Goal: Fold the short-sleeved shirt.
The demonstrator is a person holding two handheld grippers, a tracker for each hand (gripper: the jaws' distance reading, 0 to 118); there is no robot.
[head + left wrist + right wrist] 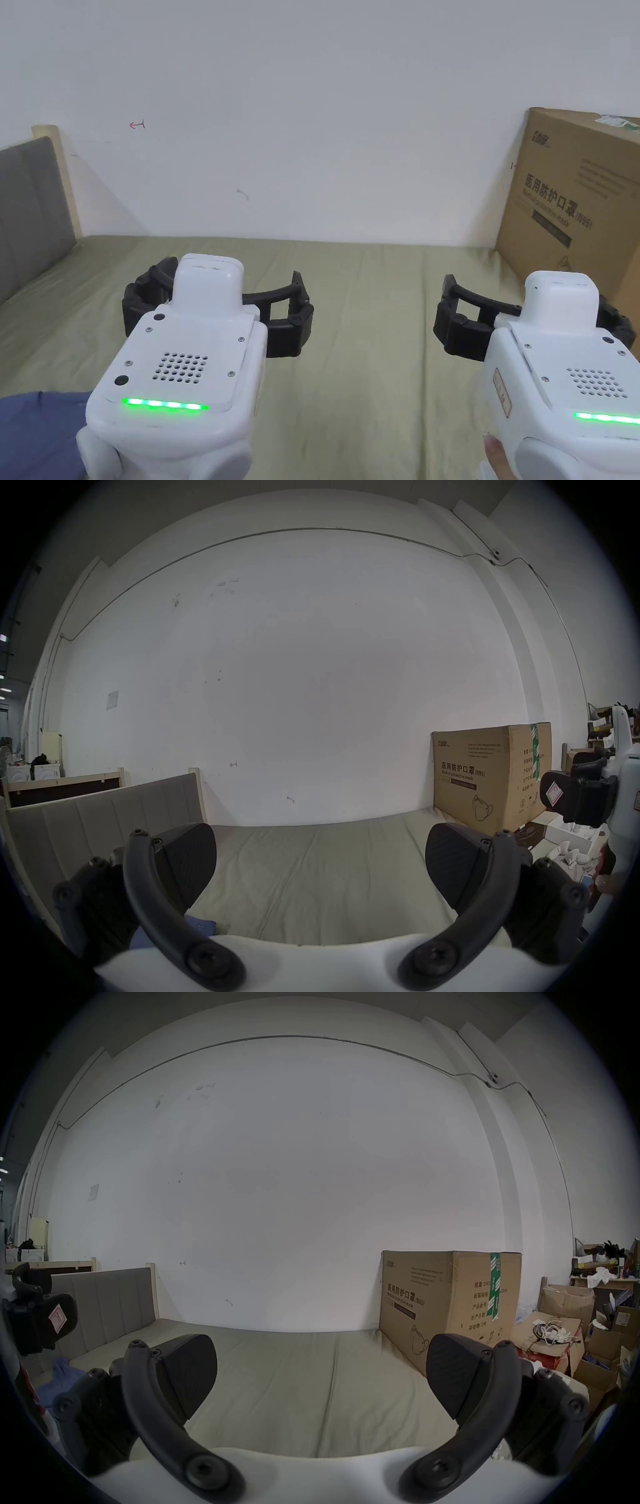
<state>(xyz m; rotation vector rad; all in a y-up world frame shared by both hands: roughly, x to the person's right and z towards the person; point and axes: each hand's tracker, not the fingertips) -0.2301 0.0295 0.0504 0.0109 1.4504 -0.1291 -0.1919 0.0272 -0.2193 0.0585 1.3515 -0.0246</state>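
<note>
Olive-green bedding [375,350] covered the mattress that served as the work surface, and it lay flat with some soft creases. Nearest to the camera in the head view, at about 7 o'clock, a piece of blue cloth, apparently the short-sleeved shirt [37,431], lay on the bedding at the picture edge; how it was arranged could not be told. In the right gripper view the same blue cloth [60,1373] appeared at about 8 o'clock, beside the left gripper [38,1317].

Above the bedding, the left gripper [219,300] was held at about 8 o'clock with its jaws spread wide and nothing between them. The right gripper [531,319] was at about 4 o'clock, its jaws also wide apart and empty. A fingertip [497,453] of the holding hand showed under its white body. Neither gripper touched the cloth.

Farther away, a grey padded headboard [28,212] stood at 9 o'clock, and a big cardboard box [575,206] stood at 3 o'clock at the bed's edge. Behind all was a white wall [312,112].
</note>
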